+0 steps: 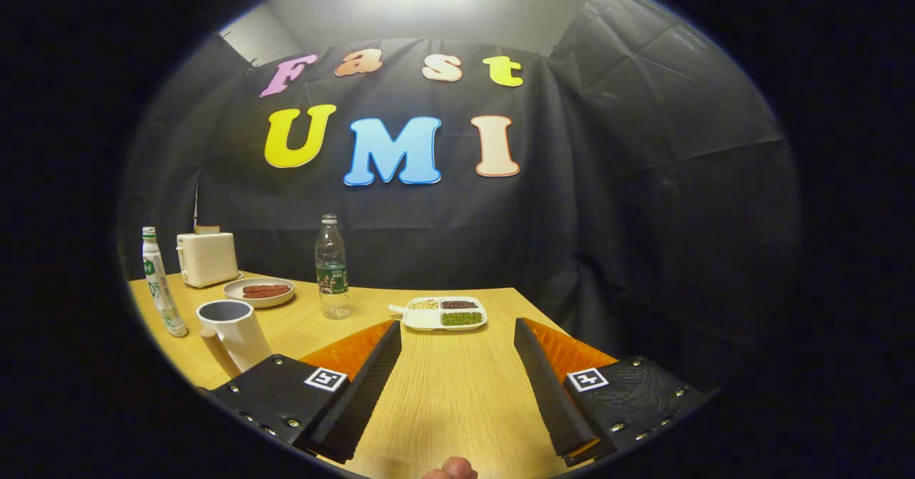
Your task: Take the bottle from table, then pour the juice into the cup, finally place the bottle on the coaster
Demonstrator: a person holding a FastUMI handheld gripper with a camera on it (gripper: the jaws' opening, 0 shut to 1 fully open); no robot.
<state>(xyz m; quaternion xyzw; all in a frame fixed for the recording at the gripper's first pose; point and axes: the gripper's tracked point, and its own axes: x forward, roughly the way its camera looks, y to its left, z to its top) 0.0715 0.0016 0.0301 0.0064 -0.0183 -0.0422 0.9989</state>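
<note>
The gripper (457,336) is wide open over the bare table (450,393), gripping nothing. Well beyond its fingers stands the clear bottle (333,268), seemingly almost empty; the cup (232,332) sits nearer, beside the left finger.

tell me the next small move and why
Probably ease the gripper forward and to the left, toward the clear bottle. Its fingers are spread open over bare table with nothing between them, and the bottle stands upright beyond the left finger, behind the cup.
</note>
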